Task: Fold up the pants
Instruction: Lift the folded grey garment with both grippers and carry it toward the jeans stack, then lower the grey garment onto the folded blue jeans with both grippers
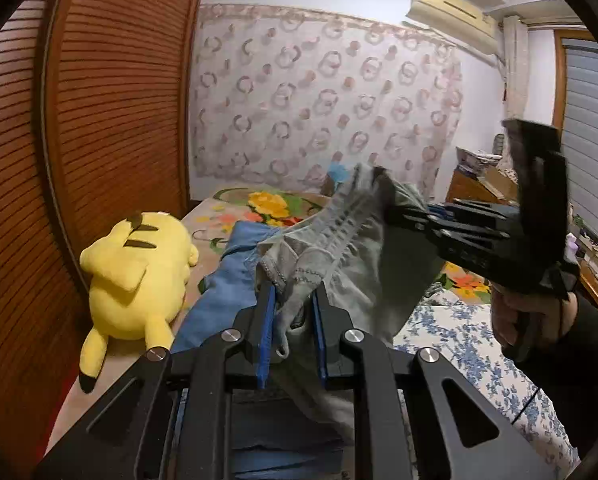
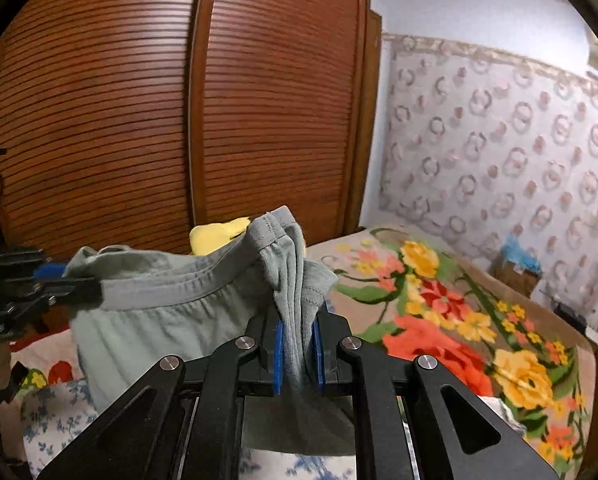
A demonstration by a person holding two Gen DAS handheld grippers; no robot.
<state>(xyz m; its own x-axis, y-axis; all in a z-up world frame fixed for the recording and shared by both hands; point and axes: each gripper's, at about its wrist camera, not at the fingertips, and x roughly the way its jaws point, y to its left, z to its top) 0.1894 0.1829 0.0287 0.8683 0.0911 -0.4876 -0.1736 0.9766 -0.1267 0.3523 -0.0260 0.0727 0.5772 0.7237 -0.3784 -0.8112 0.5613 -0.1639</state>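
left gripper [image 1: 293,300]: clamped on one waistband end of grey pants [image 1: 351,264] | right gripper [image 2: 297,332]: clamped on the other end | pants: held stretched in the air over floral bed [image 2: 479,320] | nearby: yellow plush toy [image 1: 135,272], blue jeans [image 1: 227,284]

Was a bed [image 1: 451,320] spread with floral covers. Bore a yellow plush toy [image 1: 135,276] left of the left gripper [image 1: 293,300], blue jeans [image 1: 223,292] between.
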